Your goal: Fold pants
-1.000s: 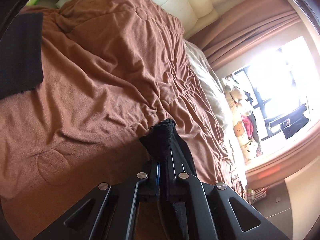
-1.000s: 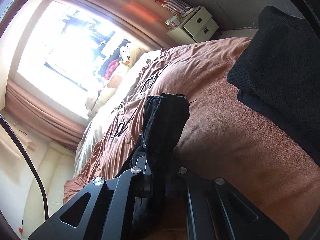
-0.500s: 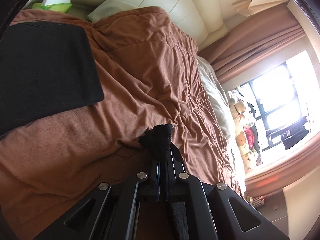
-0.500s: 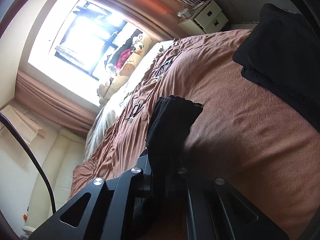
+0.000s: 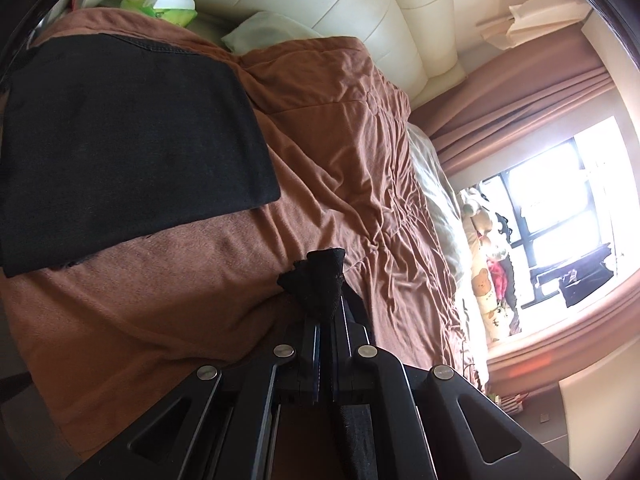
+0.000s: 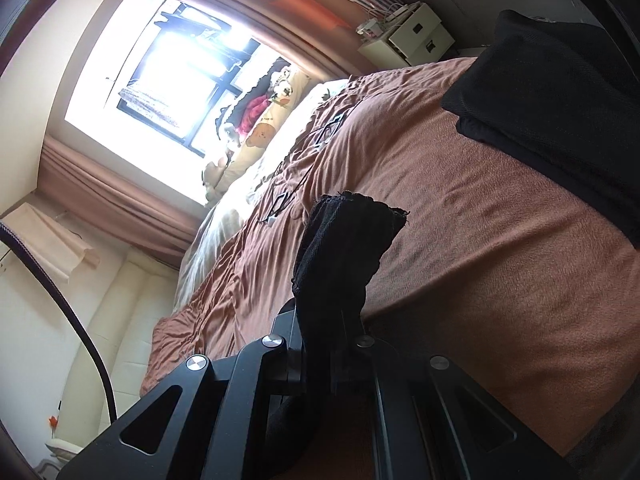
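My left gripper (image 5: 325,320) is shut on a bunched edge of the black pants (image 5: 320,280), held above the brown blanket (image 5: 360,160). My right gripper (image 6: 328,320) is shut on another part of the black pants (image 6: 344,248), whose frayed edge sticks up past the fingers. The rest of the pants hangs below both grippers, out of sight. A folded black garment (image 5: 120,140) lies flat on the blanket at the left of the left wrist view. A stack of black clothes (image 6: 560,100) lies at the right of the right wrist view.
The cream padded headboard (image 5: 340,8) and a green tissue pack (image 5: 164,6) are at the head of the bed. A white sheet (image 6: 248,200), plush toys (image 6: 264,120) and a bright window (image 6: 160,72) lie along the far side. A white drawer unit (image 6: 416,36) stands beyond the bed.
Both grippers have lifted and tilted with the pants still held. The folded black garment has come much further into the left wrist view, and more headboard shows.
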`<action>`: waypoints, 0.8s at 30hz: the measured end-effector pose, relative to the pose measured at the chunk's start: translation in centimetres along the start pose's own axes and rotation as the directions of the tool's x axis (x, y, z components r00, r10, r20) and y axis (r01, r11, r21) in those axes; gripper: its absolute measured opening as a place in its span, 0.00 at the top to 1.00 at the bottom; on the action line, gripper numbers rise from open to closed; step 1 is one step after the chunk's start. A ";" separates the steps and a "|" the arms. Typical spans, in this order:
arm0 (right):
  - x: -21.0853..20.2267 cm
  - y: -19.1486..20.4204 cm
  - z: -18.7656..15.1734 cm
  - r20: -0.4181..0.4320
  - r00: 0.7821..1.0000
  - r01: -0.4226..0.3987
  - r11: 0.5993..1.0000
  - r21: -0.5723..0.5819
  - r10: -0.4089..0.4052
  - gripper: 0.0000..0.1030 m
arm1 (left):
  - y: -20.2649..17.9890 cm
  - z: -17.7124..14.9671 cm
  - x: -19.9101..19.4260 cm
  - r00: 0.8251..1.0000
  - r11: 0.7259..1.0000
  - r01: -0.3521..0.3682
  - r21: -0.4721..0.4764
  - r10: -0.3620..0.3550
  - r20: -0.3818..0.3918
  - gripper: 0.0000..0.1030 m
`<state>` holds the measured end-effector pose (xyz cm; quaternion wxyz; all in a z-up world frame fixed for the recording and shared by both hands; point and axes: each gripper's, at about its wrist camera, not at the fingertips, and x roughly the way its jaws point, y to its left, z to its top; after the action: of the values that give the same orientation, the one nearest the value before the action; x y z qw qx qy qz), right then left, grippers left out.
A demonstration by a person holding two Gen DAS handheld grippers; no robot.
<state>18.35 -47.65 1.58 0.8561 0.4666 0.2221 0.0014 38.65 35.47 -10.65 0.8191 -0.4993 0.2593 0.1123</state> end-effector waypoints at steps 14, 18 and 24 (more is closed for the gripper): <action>-0.9 -4.3 -3.4 -0.127 0.979 0.163 0.986 0.042 -0.156 0.91 | 5.8 -2.1 1.3 0.969 0.981 -0.192 0.010 0.191 -0.159 0.94; -0.7 -5.6 -4.4 -0.160 0.948 0.278 0.960 0.009 -0.273 0.67 | 7.0 -2.6 1.0 0.955 0.968 -0.248 0.027 0.249 -0.158 0.69; -3.0 -4.2 -3.7 -0.101 0.951 0.288 0.957 -0.044 -0.291 0.47 | 6.0 -1.8 -0.5 0.953 0.958 -0.279 0.073 0.285 -0.098 0.52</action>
<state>13.36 -47.68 -2.38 0.8406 0.4160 0.3334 -0.0962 35.02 36.82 -15.64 0.7938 -0.4383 0.3747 0.1935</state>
